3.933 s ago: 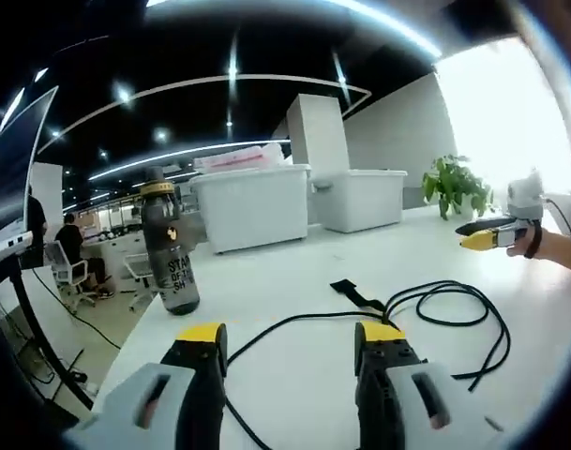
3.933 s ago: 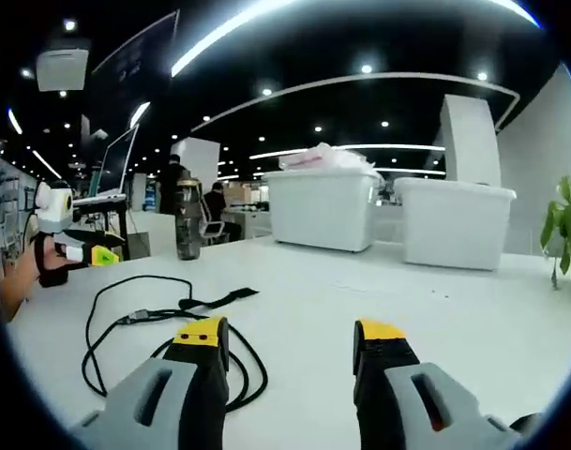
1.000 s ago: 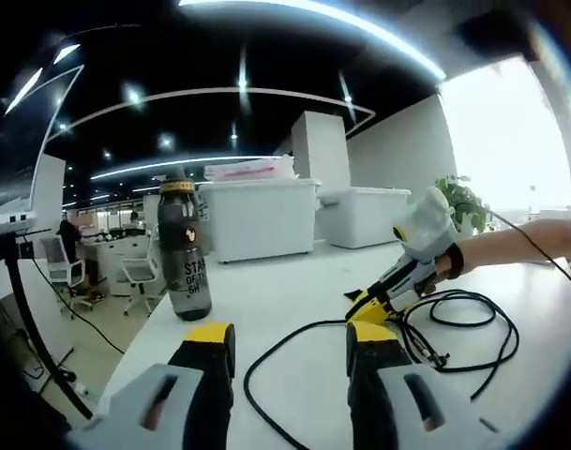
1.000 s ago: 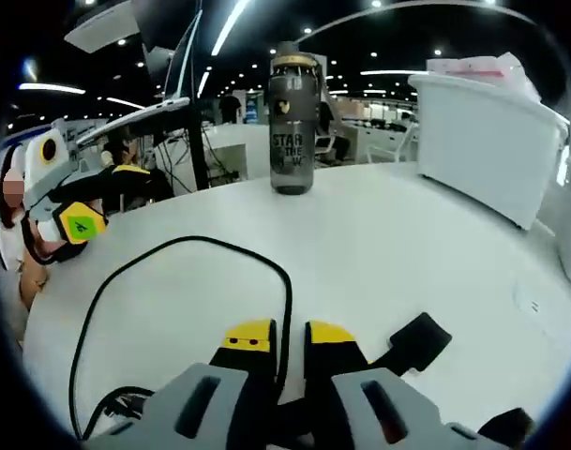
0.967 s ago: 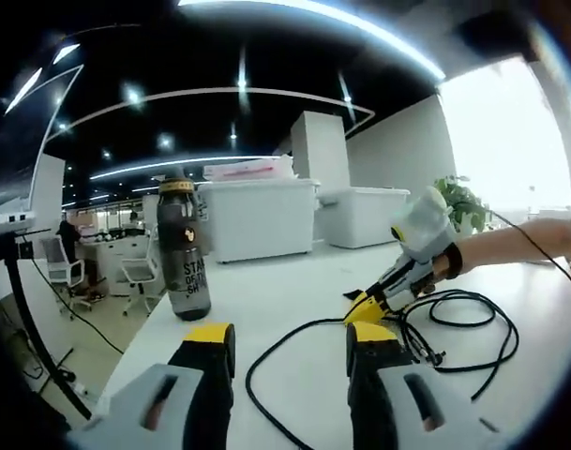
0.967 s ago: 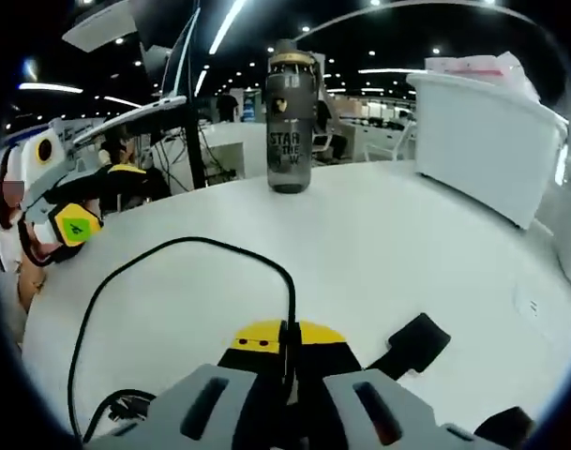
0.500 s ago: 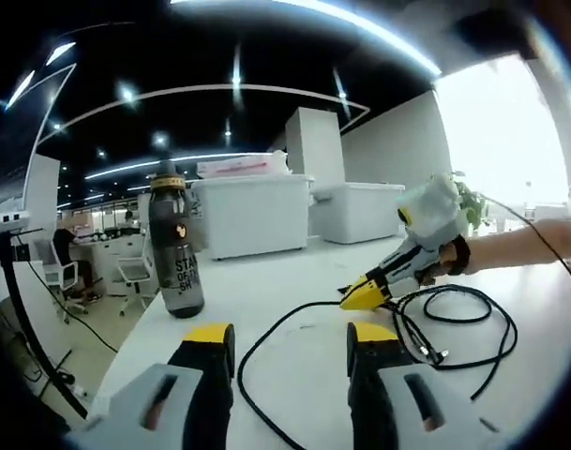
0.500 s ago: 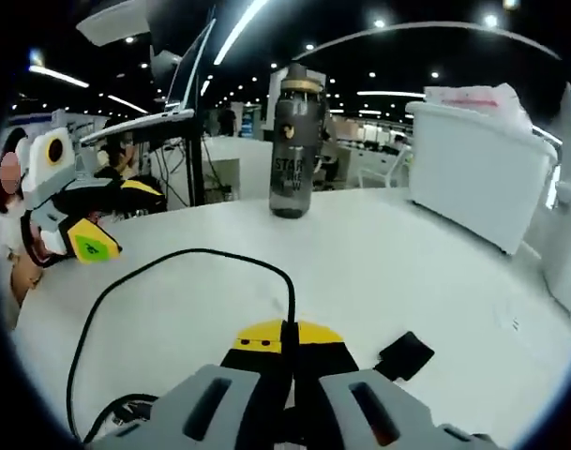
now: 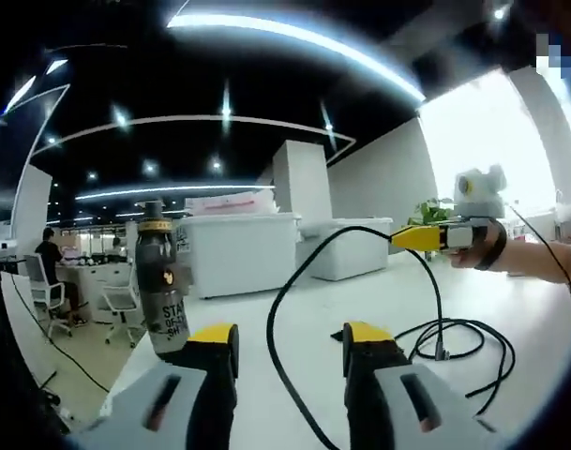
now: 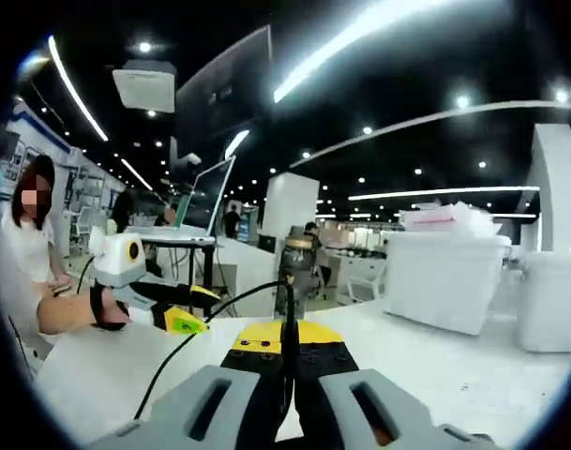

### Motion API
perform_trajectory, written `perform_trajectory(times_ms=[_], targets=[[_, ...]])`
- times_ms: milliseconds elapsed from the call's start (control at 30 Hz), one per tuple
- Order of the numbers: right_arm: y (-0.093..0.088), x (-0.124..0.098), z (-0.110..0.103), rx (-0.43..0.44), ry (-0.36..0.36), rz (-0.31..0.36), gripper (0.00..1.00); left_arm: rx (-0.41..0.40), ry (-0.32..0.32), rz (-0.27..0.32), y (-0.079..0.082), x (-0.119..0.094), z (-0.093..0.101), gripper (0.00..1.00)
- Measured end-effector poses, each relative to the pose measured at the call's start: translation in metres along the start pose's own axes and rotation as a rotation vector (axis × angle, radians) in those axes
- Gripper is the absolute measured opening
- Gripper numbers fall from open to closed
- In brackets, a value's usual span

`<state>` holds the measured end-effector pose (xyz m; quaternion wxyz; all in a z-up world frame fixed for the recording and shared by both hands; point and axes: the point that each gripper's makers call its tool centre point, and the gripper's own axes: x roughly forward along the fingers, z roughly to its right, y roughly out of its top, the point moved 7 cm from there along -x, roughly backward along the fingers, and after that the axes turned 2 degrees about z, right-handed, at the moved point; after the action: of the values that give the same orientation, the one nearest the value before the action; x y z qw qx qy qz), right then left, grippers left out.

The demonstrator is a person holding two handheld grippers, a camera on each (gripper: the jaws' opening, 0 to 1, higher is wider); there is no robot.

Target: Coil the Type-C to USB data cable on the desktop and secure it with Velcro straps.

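Right gripper (image 10: 287, 354) clamped tight on the black cable (image 9: 290, 309), held raised above the white table (image 9: 510, 309). Cable arcs down from it to a loose tangle lying on the table (the strap isn't discernible). Left gripper (image 9: 287, 339) jaws spread wide, holding nothing. Dark water bottle (image 9: 159, 277) stands upright near the table edge.

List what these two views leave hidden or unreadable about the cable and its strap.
- Velcro strap: I cannot find it; the lifted camera angle may put it out of frame.
- Black data cable, left gripper view: its near run drops past the bottom edge between the left gripper fingers.
- Right gripper, right gripper view: shut on the cable; the pinched stretch is covered.
- Cable plug: too small to identify.
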<state>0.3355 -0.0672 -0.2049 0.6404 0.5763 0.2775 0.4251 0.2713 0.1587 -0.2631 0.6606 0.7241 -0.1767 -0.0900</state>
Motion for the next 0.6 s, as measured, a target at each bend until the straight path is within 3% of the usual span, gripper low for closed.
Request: perform_trajectory(times_ms=[133, 233, 267, 367, 433, 500, 600], targets=[[0.016, -0.017, 0.006, 0.006, -0.024, 0.058, 0.01, 0.043, -0.013, 0.001, 0.013, 0.017, 0.005, 0.42], [0.015, -0.028, 0.009, 0.013, -0.041, 0.07, 0.01, -0.068, -0.08, 0.085, 0.023, 0.021, 0.015, 0.19], [0.016, -0.032, 0.01, 0.039, -0.053, 0.092, 0.01, -0.085, -0.085, 0.083, 0.022, 0.022, 0.016, 0.17], [0.017, -0.038, 0.011, 0.097, -0.047, 0.121, 0.01, -0.073, -0.092, 0.054, 0.016, 0.033, 0.02, 0.17], [0.018, -0.04, 0.011, 0.083, -0.057, 0.125, 0.01, -0.076, -0.117, 0.034, 0.011, 0.039, 0.025, 0.28], [0.02, -0.042, 0.014, 0.04, -0.084, 0.136, 0.01, -0.13, -0.162, 0.015, 0.006, 0.041, 0.032, 0.36], [0.027, -0.044, 0.018, 0.083, -0.099, 0.188, 0.01, -0.216, -0.267, 0.03, -0.001, 0.039, 0.041, 0.32]])
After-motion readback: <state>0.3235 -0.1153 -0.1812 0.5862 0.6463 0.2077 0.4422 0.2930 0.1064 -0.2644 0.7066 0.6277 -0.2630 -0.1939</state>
